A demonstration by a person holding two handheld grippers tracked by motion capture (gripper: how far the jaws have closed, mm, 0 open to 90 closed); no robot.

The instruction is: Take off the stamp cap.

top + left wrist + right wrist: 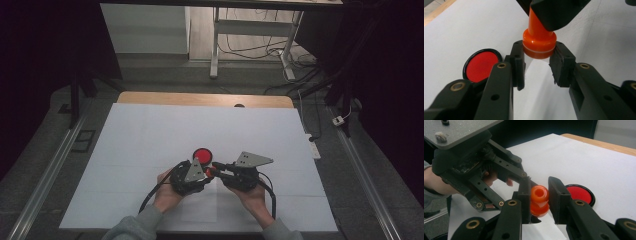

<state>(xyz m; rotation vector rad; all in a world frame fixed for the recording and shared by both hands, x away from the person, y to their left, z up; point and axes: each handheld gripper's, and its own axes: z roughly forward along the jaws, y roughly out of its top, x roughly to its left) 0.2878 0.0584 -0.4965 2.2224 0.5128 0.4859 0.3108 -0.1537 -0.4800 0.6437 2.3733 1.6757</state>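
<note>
High view: left tool point(206, 172) and right tool point(216, 166) met tip to tip above the white counter point(150, 135), an orange spool point(210, 171) between them, a red disc point(202, 154) just beyond.
Left gripper view: pads clamped on the spool's point(539, 43) wide end.
Right gripper view: jaws closed around the spool's point(539, 200) other, hollow end, disc point(579, 194) lying beside.

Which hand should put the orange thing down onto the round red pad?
Probably the left hand-held gripper: it grips the orange stamp's wide base, and the red pad lies just beside its jaws.
</note>
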